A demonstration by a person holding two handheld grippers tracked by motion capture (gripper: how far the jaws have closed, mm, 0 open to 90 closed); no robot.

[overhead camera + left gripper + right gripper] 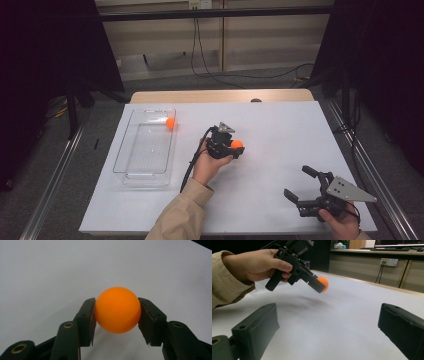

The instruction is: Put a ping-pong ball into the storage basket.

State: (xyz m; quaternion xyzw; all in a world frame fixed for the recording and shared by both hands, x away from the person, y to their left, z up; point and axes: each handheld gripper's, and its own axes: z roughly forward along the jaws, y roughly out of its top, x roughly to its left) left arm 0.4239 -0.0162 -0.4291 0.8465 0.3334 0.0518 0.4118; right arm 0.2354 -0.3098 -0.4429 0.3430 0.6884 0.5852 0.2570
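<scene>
Item: orange ball [117, 310], clamped between my left gripper [234, 148] jaws, mid-table, lifted for carrying to the clear tray [131, 170] at the left edge. My right gripper [306, 186]: jaws wide, empty, idle near the front right corner

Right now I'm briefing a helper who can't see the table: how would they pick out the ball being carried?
Start at the white table and find the clear tray on its left side. Just right of the tray, near mid-table, the left gripper is shut on an orange ball, held above the surface. The other ball lies loose in the tray's far corner; this one sits clamped between black jaws.
</scene>
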